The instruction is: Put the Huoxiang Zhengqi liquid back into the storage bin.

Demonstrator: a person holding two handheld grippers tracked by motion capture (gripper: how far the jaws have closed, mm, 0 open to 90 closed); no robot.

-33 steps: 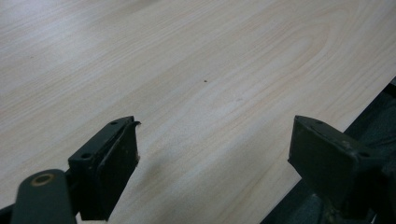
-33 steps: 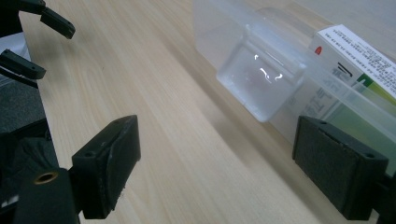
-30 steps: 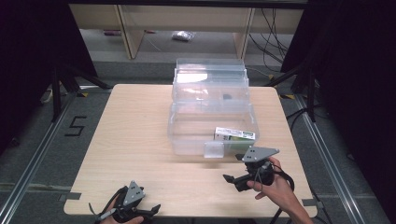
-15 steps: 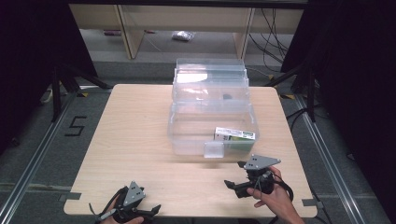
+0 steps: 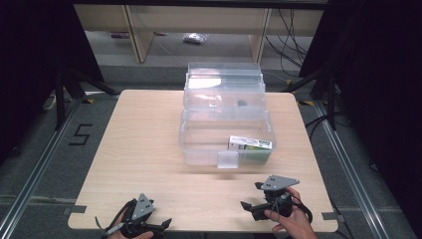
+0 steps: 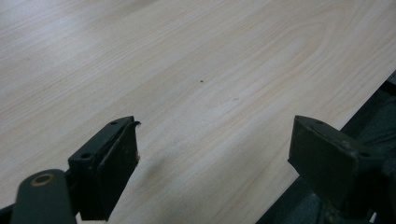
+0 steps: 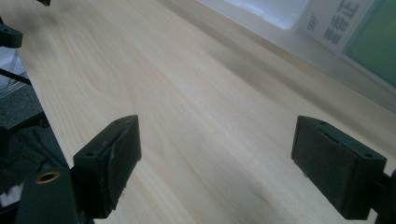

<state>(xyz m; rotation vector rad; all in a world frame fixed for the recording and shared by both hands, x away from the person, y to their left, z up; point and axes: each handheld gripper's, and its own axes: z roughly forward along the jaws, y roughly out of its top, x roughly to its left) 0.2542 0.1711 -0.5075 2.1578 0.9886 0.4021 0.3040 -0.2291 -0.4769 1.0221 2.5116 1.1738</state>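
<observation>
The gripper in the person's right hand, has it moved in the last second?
Yes. In the high view the right gripper has drawn back from the clear plastic box, toward the near table edge, leaving more bare wood between them.

place: lab | cues: black curtains (image 5: 30, 59), taped floor number (image 5: 79, 135), cables (image 5: 293, 25), bare shelving (image 5: 134, 30)

A fixed overhead camera looked forward and down across the whole bench (image 5: 149, 149). Two cameras rode low on the tongs, close above the wood; the right one shared the clear box (image 7: 327, 51) with the overhead view.
</observation>
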